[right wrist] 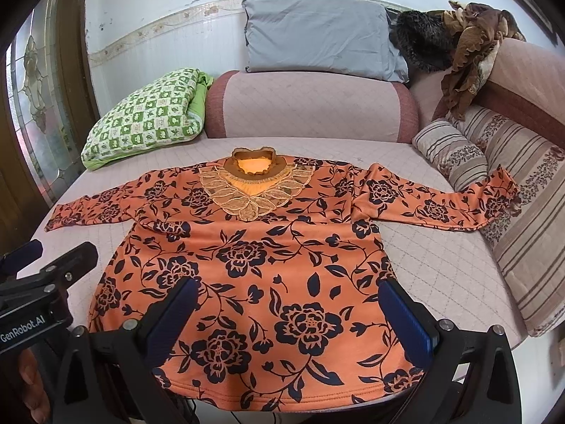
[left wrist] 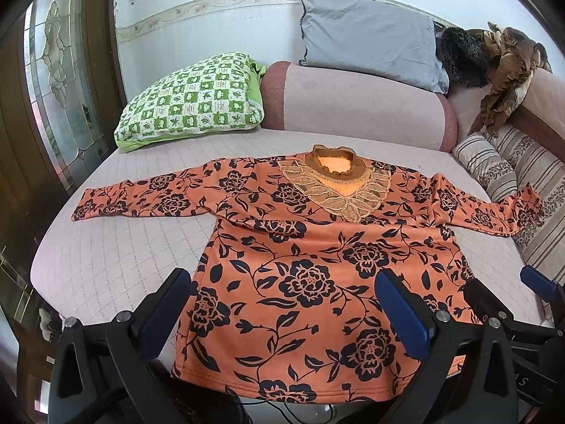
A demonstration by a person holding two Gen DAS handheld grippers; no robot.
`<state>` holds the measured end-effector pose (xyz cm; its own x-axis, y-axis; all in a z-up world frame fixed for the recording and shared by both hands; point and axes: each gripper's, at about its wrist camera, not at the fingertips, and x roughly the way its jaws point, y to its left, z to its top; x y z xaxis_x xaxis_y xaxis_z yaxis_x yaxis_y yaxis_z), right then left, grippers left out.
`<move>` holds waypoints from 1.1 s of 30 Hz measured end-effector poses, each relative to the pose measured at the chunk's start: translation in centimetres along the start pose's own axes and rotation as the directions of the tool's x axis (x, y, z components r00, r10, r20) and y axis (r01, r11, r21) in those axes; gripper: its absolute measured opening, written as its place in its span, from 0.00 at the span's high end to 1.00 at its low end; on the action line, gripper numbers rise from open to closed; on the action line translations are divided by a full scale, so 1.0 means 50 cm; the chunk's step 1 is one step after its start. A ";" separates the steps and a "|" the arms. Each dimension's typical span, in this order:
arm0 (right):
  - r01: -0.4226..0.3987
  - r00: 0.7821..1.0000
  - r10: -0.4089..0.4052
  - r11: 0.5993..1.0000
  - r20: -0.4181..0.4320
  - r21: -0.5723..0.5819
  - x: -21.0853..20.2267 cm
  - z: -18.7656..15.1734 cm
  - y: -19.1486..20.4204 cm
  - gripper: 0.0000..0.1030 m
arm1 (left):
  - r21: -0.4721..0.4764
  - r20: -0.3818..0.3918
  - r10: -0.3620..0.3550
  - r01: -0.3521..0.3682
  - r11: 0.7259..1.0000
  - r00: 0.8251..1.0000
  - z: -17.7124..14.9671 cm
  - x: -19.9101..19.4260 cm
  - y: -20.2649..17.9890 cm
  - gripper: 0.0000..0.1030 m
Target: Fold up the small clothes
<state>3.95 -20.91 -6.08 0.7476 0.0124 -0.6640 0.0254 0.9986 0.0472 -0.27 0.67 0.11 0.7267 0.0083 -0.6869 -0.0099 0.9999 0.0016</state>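
Nearest to us, the left gripper point(left wrist: 282, 304) shows its two blue-padded fingers point(left wrist: 402, 318) spread wide apart, one at about 7 o'clock and the other at about 5 o'clock in the left wrist view, with nothing held between them. Our right gripper point(right wrist: 286, 311) stands the same way in its own view, fingers point(right wrist: 406, 321) parted over the lower body of the garment and gripping nothing. We cannot tell whether any fingertip touches the cloth.

Between and beyond both pairs lies the orange floral top point(left wrist: 317, 265), face up and spread flat on the quilted pink sofa seat point(left wrist: 116, 261). Its hem is closest to us at 6 o'clock; its lace-trimmed collar point(left wrist: 335, 166) points away toward 12 o'clock. One sleeve point(left wrist: 141, 194) stretches out toward 9 o'clock, lying flat on the seat. The other sleeve point(left wrist: 487, 212) reaches toward 3 o'clock, its cuff end resting up against the striped cushion point(left wrist: 536, 183).

At 10 o'clock a green checked pillow point(left wrist: 190, 102) leans near the seat's far corner. At 12 o'clock a grey pillow point(left wrist: 367, 39) sits on top of the pink backrest point(left wrist: 353, 102). At 2 o'clock brown ruffled cloth point(left wrist: 505, 67) hangs over the sofa arm.
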 end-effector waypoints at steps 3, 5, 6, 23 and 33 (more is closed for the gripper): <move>0.004 1.000 -0.004 1.000 0.000 -0.003 0.001 0.001 0.001 0.00 | -0.002 -0.002 0.001 -0.001 1.000 1.000 -0.001 0.001 0.001 0.00; 0.005 1.000 -0.005 1.000 0.000 -0.003 0.003 -0.002 0.000 0.00 | -0.003 -0.003 0.003 -0.003 1.000 1.000 -0.002 0.002 0.001 0.00; 0.006 1.000 -0.006 1.000 0.000 -0.003 0.003 -0.003 0.001 0.00 | -0.003 -0.004 0.002 -0.002 1.000 1.000 -0.002 0.002 0.002 0.00; 0.009 1.000 -0.009 1.000 0.012 -0.001 -0.003 0.002 0.004 0.00 | -0.017 -0.011 0.006 -0.007 1.000 1.000 0.002 0.006 0.010 0.00; 0.007 1.000 -0.007 1.000 0.018 -0.012 -0.004 0.010 0.010 0.00 | -0.015 -0.008 0.003 -0.003 1.000 1.000 0.004 0.007 0.011 0.00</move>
<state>4.15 -20.45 -5.57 0.7590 0.0048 -0.6510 0.0226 0.9992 0.0337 0.13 1.22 0.03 0.7209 0.0108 -0.6930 -0.0224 0.9997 -0.0077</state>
